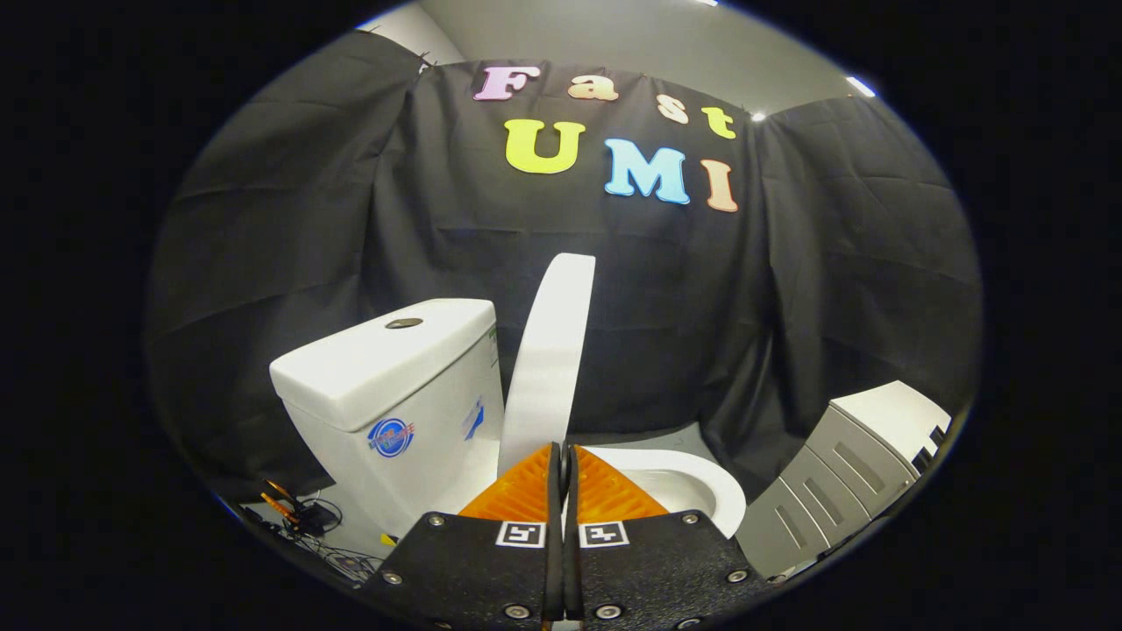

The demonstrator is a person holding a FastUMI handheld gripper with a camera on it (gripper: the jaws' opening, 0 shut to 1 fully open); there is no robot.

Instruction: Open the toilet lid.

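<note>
Gripper view looks forward over the two orange fingers (526, 491) of the gripper (563, 464), whose black bodies carry small square markers. The fingers are drawn close together, with only a thin dark slit between their tips. The lower edge of the toilet lid (550, 350) comes down right at that slit, so the tips seem to pinch it, though the exact contact is hidden behind the finger ridges and cannot be told for sure.

The toilet lid is white and stands raised almost upright, seen edge-on, leaning slightly toward the tank (386, 377). It rises from just ahead of the fingertips up in front of the black cloth wall (789, 289). The tank sits to the left of the lid, close beside it, with a round flush button (403, 323) on its top and a round blue sticker (390, 436) on its front face.

To the right of the fingers, the white seat rim (701, 478) curves around the open bowl, lying flat and uncovered. Farther right, near the cloth wall, stands a grey cabinet (841, 473) with a pale top. Low on the left, beside the base of the tank, lie some dark cables (337, 548) and a small orange-and-black tool (285, 506) on the floor.
</note>
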